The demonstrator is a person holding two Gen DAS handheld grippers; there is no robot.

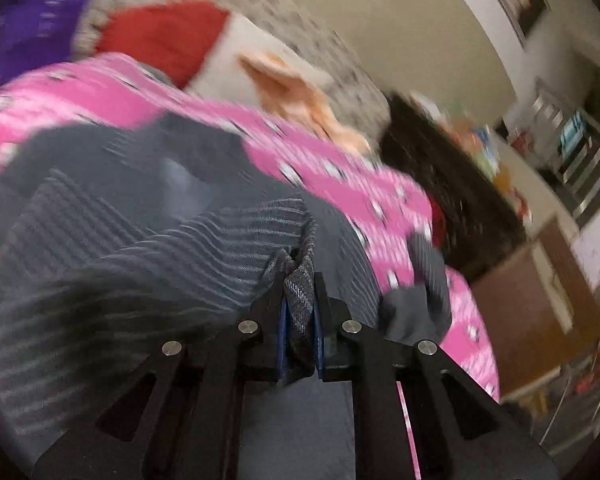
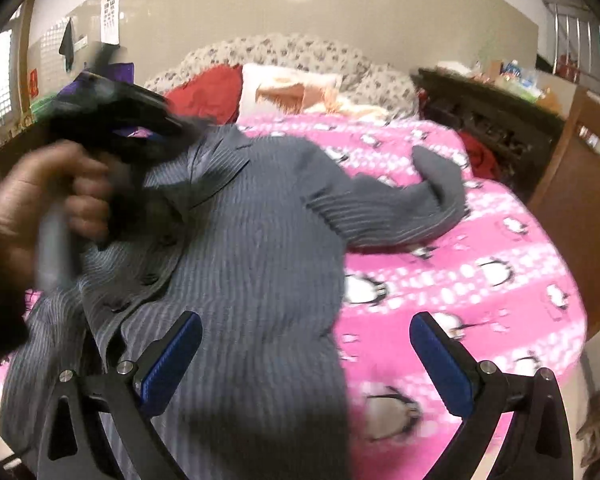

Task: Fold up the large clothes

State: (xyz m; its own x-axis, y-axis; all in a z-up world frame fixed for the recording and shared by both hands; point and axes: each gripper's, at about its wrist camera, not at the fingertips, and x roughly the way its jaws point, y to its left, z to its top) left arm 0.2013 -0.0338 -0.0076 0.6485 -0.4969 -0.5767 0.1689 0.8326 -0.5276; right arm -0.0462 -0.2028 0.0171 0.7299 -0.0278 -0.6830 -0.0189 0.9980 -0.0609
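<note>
A large grey striped cardigan [image 2: 252, 248] with buttons lies spread on a pink penguin-print blanket [image 2: 480, 280], one sleeve [image 2: 432, 204] reaching to the right. My left gripper [image 1: 300, 280] is shut on a bunched fold of the grey cardigan [image 1: 140, 248], which hangs between its blue pads. In the right wrist view a hand [image 2: 52, 200] holds that left gripper at the garment's left side, blurred. My right gripper [image 2: 306, 332] stands wide open above the cardigan's lower part and the blanket, with nothing gripped.
Red [image 2: 208, 92] and white-and-orange [image 2: 292, 88] pillows lie at the bed's head against a patterned headboard [image 2: 292, 50]. A dark shelf unit [image 2: 488, 120] with clutter and a brown cabinet [image 2: 580, 208] stand right of the bed.
</note>
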